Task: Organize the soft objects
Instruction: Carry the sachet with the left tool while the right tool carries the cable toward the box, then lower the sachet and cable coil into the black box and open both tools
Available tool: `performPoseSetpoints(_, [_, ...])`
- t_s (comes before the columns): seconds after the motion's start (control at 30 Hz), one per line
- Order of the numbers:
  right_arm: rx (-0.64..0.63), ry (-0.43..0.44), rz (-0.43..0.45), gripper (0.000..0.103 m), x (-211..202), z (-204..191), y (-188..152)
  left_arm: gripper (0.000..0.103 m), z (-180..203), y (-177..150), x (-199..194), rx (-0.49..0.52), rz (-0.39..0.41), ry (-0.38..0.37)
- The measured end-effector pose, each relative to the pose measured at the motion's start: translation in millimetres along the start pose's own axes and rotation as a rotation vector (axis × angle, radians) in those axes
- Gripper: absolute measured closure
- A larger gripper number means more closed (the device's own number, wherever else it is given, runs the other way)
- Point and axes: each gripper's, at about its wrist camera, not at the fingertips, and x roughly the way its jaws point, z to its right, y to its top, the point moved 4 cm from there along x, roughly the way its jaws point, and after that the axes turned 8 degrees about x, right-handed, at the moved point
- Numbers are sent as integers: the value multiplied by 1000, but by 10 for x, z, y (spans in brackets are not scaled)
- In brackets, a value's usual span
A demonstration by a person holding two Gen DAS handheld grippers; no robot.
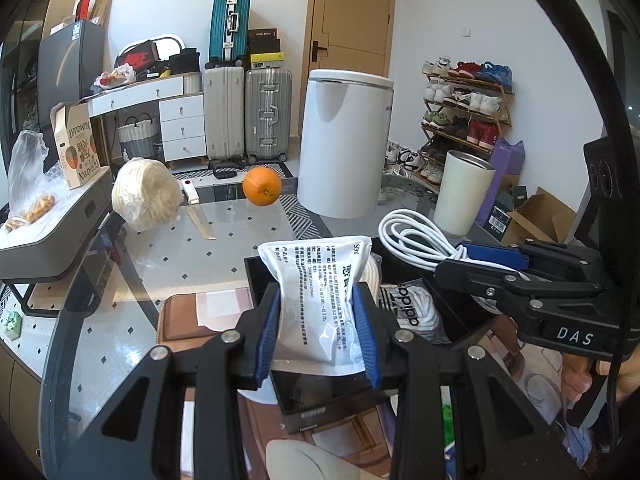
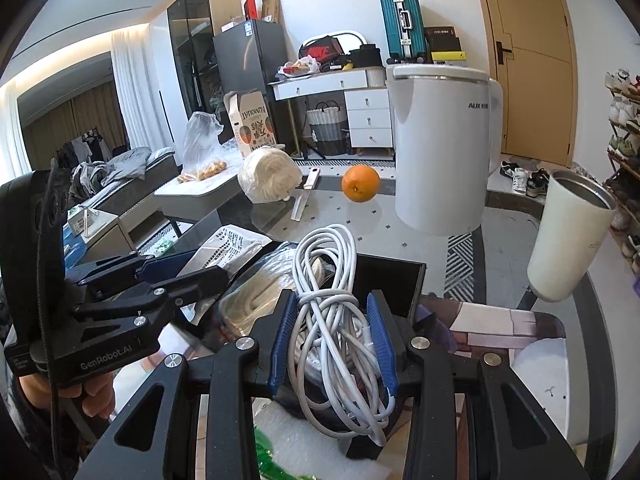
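My left gripper is shut on a white soft packet printed with black text, held upright over an open black box. My right gripper is shut on a coiled white cable above the same black box. In the left wrist view the right gripper reaches in from the right with the cable. The right wrist view has the left gripper at the left with the packet. Inside the box lie a clear adidas bag and a bagged rope bundle.
On the glass table stand an orange, a white kettle and a cream tumbler. A bagged pale bundle and a knife lie at the back left. A brown mat lies beside the box.
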Motion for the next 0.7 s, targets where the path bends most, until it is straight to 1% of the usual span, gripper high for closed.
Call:
performPoseSetpoints(0.27, [-27, -5, -28, 66, 208, 2, 24, 69, 28, -32, 186, 15, -27, 2])
performPoseSetpoints(0.43, [-53, 8, -48, 67, 279, -16, 14, 68, 66, -47, 288, 25, -48, -10])
performPoseSetpoints(0.63, [-102, 4, -64, 67, 428, -41, 58, 68, 75, -30, 294, 36, -46, -9])
performPoseSetpoints(0.7, [-131, -11, -60, 67, 461, -52, 59, 68, 77, -32, 292, 37, -44, -10])
